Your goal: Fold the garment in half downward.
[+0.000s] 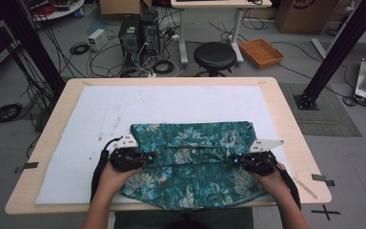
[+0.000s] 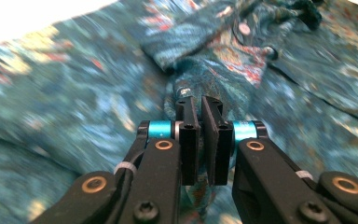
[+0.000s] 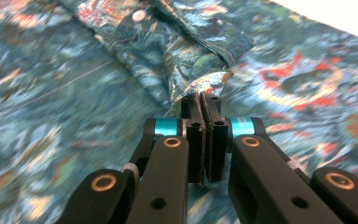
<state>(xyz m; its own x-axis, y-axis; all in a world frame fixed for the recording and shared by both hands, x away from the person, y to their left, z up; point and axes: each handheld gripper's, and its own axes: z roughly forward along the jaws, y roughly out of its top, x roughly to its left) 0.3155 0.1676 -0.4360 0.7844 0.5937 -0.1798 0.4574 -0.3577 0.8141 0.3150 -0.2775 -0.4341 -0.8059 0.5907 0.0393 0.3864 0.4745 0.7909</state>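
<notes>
A teal floral shirt (image 1: 193, 162) lies spread on a white mat (image 1: 95, 119) covering the tabletop (image 1: 286, 119), its hem hanging over the near edge. The left claw (image 2: 200, 105) is clenched on a bunched fold of the cloth right at its tips, with a buttoned placket running away beyond it. The right claw (image 3: 201, 102) likewise pinches a gathered fold just ahead of its jaws, a white button (image 3: 139, 16) farther off. From the high view both claws grip opposite side edges, the cloth stretched between them. The far part looks already folded flat; the near part seems yet to be folded over, so the folding is roughly midway.
</notes>
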